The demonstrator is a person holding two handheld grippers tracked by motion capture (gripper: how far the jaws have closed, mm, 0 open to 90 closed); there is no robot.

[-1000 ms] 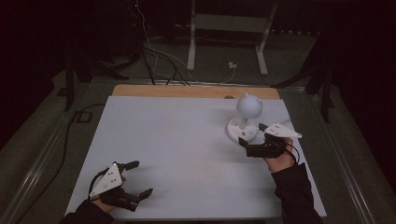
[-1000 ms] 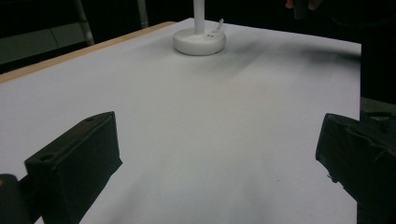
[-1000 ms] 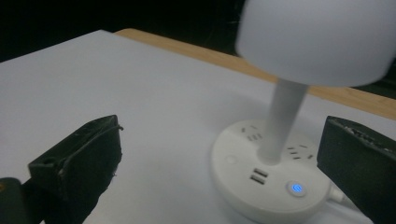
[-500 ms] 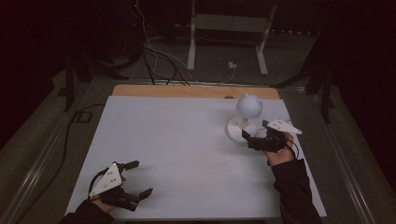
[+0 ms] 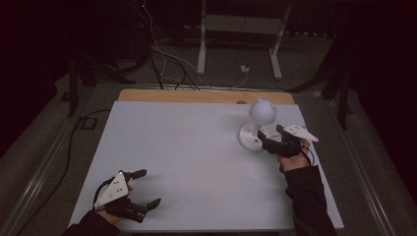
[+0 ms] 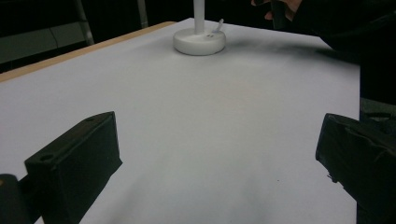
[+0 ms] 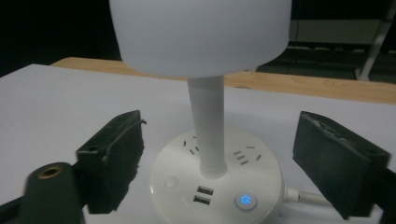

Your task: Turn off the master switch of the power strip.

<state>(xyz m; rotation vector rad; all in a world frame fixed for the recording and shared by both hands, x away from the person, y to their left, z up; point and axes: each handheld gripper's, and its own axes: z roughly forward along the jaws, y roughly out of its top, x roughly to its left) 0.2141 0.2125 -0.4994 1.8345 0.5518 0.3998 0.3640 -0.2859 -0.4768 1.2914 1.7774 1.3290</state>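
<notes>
Dark room, cables and a metal stand on the floor behind; white table [image 5: 196, 162] with a wooden strip along its far edge.

My right gripper [image 5: 268, 141] sits at the base of the desk lamp [image 5: 259, 123], far right part of the table. My right gripper view has the lamp's round white base [image 7: 219, 186] between my two black jaws, stem [image 7: 208, 126] rising up the middle, shade [image 7: 201, 32] overhead. Jaws are spread either side of the base, pads not pressing on it; they have just been closing in a bit, with the base between them. Nothing gripped yet.

My left gripper [image 5: 145, 189] rests low at the near left corner, well apart from the lamp, jaws spread wide, nothing between them, bare table ahead.

Progress, my read: early. Approach to the lamp looks done, grip or button press not yet made. Lamp stands upright on the table. Left to do: close on the base or hit a button, whichever the work calls for.

Writing: no brand or text readable. Base shows a lit blue power symbol button [image 7: 246, 200], two USB ports [image 7: 201, 196], a plain round button [image 7: 171, 182] and socket slots on top. White cord [image 7: 303, 196] leaves the base to the right.
</notes>
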